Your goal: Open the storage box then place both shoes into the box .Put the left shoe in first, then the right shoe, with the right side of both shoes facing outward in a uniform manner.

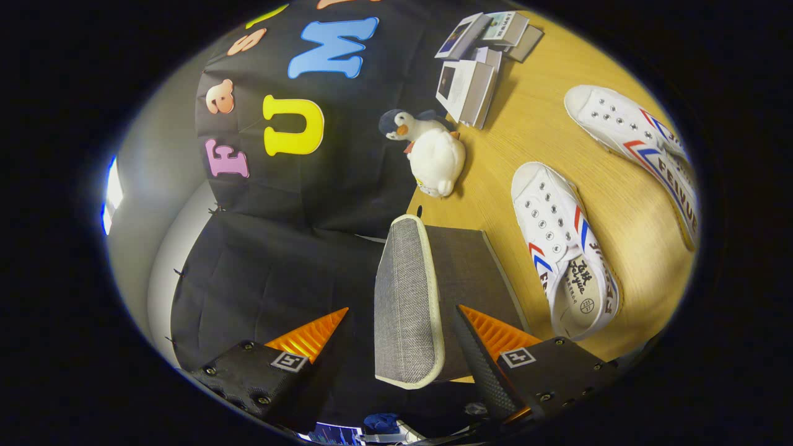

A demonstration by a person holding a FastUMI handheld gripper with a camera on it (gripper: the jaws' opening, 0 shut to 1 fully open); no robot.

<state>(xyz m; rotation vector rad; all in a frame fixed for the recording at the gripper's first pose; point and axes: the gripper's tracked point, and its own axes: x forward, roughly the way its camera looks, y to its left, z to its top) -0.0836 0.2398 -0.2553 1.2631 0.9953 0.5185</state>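
Observation:
The storage box's grey fabric lid, edged in cream, stands raised on edge between my fingers. My gripper is open around it, with a gap showing on the left finger's side and the right finger close to the lid's trim. Past the lid lies the dark inside of the box. Two white canvas shoes with red and blue stripes lie on the wooden table beyond the right finger. One shoe is right beside the box, the other shoe lies farther off.
A white penguin plush lies on the table just beyond the box. Several booklets are stacked farther away at the table's far end. The black cloth wall hangs close on the left finger's side.

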